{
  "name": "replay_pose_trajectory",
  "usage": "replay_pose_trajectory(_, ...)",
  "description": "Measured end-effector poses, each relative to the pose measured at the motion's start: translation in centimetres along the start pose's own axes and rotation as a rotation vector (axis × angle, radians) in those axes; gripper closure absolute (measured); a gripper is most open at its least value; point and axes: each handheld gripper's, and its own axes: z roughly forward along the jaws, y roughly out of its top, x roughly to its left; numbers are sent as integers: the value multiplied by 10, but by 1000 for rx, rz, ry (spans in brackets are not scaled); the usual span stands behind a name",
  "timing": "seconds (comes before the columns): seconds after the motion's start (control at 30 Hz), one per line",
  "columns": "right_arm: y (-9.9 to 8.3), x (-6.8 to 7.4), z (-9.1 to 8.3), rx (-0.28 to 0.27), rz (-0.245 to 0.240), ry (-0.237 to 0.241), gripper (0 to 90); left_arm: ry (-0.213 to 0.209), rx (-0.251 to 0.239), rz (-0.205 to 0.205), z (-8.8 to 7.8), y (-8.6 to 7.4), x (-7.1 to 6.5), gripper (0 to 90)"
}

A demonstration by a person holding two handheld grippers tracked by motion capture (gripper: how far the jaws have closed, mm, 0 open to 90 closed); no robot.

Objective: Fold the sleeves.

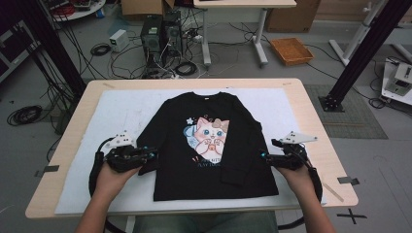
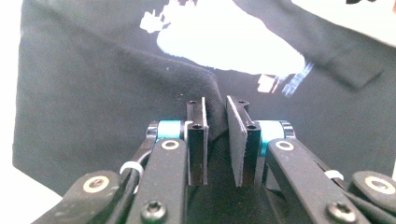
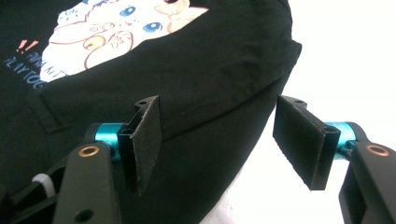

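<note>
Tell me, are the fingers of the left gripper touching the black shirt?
Touching. In the left gripper view the fingers of the left gripper pinch a raised fold of the black shirt between them.

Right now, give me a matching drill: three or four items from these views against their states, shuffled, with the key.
Items:
1. left gripper
2. right gripper
3. black shirt
4. white mat

States:
A. lies under the shirt, on the table
B. jaws apart at the shirt's edge
C. cat print facing up
D. jaws pinch a fold of cloth

Pairs: 1-D, 2-B, 3-C, 4-A
</note>
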Motion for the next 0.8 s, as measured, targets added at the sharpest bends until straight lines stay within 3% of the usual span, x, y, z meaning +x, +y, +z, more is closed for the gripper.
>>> replay_pose_trajectory(0.23,2,-3,-3,-18,10,-3,329,-67,-2,27,19,26,-26,784)
replay_pose_trajectory(0.47,3,-3,-2,-15,8,4,329,-118,20,23,52,35,-47,784)
replay_pose_trajectory(0.7,4,-1,-1,-15,4,6,329,-134,38,23,71,36,-64,784)
replay_pose_trajectory(0.8,4,0,0,-10,8,9,329,-130,63,47,79,36,-72,782)
